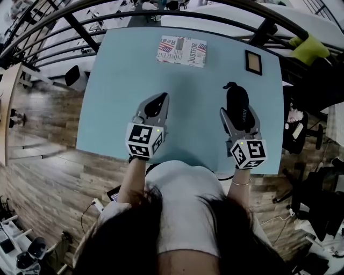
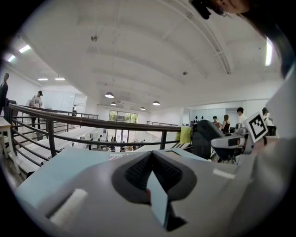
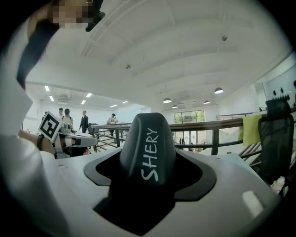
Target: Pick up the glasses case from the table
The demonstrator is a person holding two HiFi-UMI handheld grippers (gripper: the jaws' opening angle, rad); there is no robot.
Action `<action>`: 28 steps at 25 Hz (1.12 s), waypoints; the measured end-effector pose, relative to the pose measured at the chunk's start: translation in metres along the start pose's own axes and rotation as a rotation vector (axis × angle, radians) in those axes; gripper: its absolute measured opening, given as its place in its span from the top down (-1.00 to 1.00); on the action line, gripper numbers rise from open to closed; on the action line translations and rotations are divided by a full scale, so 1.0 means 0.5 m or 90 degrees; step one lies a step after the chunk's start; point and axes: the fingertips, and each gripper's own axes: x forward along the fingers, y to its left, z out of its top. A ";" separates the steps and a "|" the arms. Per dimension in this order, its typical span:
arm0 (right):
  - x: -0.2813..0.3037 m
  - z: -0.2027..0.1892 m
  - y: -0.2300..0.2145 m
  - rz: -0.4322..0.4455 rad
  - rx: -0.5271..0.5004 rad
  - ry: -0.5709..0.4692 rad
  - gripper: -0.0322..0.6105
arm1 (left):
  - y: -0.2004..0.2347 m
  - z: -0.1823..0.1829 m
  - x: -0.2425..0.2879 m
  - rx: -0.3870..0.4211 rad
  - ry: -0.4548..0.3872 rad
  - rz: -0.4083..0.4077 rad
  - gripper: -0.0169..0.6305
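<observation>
- The right tool (image 1: 239, 116) is clamped on the glasses case (image 3: 148, 148). Its jaws press on the two long sides, and the case fills the gap between them
- The left tool (image 1: 155, 106) carries nothing. Its pads meet at the tips, and only a sliver of the bench (image 1: 183, 107) shows through the slot below them. It hangs over the bench's near left part, well apart from the case
- The case sits over the near right part of the bench, pointing away from the person. In the right gripper view it stands against railing and ceiling with no bench surface under it, so I judge it is already off the bench, though no view shows the gap plainly
- Step in hand, as I read it: the grasp is made and the lift is under way or just done. What remains calls for a steady squeeze and a level rise, because the shell looks smooth and rounded and could slide forward out of the pads if tipped
- The case is a black, elongated, hard-looking shell with a domed top, white lettering "SHERY" along it and a small nub at its far end
- On the far part of the bench lie a printed paper (image 1: 181, 51) towards the middle and a small dark frame (image 1: 253, 62) towards the right corner, both well clear of the case
- Past the far edge of the bench runs a dark railing (image 1: 161, 13)
</observation>
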 end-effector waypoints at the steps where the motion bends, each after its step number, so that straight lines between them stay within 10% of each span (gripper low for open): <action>1: 0.002 -0.003 -0.001 0.000 0.002 0.003 -0.17 | 0.001 -0.001 0.002 -0.001 0.000 0.000 0.77; 28: 0.023 -0.017 0.018 0.014 0.017 0.019 -0.17 | 0.018 -0.008 -0.001 -0.004 0.010 0.008 0.77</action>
